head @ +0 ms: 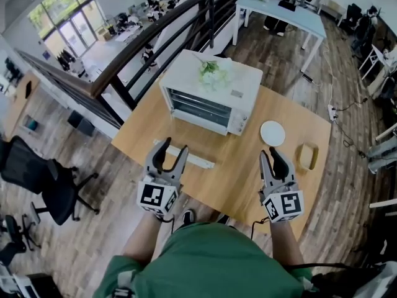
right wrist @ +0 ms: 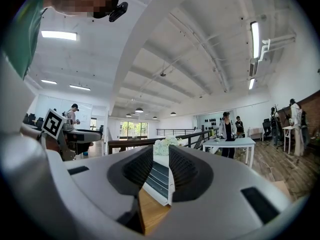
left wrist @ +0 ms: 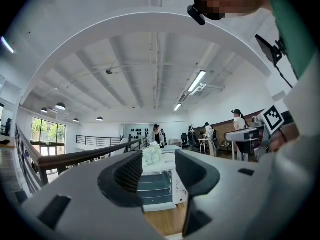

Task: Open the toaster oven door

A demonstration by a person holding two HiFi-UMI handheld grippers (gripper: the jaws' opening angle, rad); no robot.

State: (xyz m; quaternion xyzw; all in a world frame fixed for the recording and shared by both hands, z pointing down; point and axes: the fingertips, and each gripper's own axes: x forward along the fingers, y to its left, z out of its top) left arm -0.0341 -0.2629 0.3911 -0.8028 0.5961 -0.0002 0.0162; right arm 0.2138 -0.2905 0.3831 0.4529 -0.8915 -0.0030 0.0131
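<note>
Evidently nothing is done yet: the oven [head: 211, 98] door looks shut (glass upright), while the left gripper [head: 173, 146] and right gripper [head: 272, 153] hover well short, jaws spread, empty.

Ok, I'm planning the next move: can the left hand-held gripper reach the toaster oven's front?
Probably yes: the left hand-held gripper, open, points at the toaster oven; only a white bar lies on the table between.
</note>
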